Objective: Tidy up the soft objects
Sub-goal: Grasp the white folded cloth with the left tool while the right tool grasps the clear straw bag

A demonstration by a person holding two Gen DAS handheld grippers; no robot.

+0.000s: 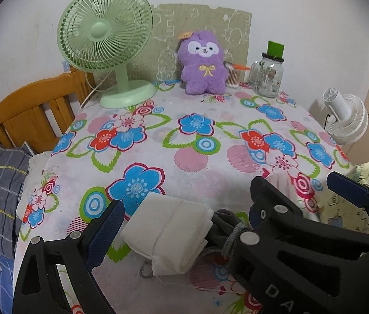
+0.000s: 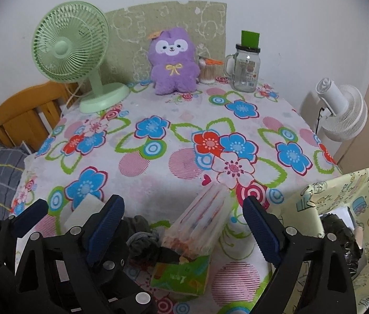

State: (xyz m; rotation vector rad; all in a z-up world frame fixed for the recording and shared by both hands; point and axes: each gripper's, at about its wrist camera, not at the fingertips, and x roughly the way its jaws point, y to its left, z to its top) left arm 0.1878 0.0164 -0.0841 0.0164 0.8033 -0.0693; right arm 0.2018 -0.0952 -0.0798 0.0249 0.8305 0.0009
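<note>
A folded white cloth (image 1: pixel 170 231) lies on the flowered tablecloth (image 1: pixel 184 141), between the fingers of my open left gripper (image 1: pixel 184 206). A dark grey garment with a cord (image 1: pixel 227 223) lies just right of it, also in the right wrist view (image 2: pixel 142 238). My open right gripper (image 2: pixel 183 214) straddles a clear packet (image 2: pixel 202 222) that rests on a green tissue pack (image 2: pixel 181 272). A purple plush toy (image 1: pixel 201 64) sits upright at the far edge, also in the right wrist view (image 2: pixel 174 61). My right gripper (image 1: pixel 307 191) shows in the left wrist view.
A green desk fan (image 1: pixel 105 41) stands at the back left. A glass jar with a green lid (image 1: pixel 269 74) and a cotton-swab pot (image 1: pixel 232 77) stand back right. A yellow patterned box (image 2: pixel 341 225) sits right of the table, a white fan (image 2: pixel 341 112) behind it. A wooden bed frame (image 1: pixel 27 112) is left.
</note>
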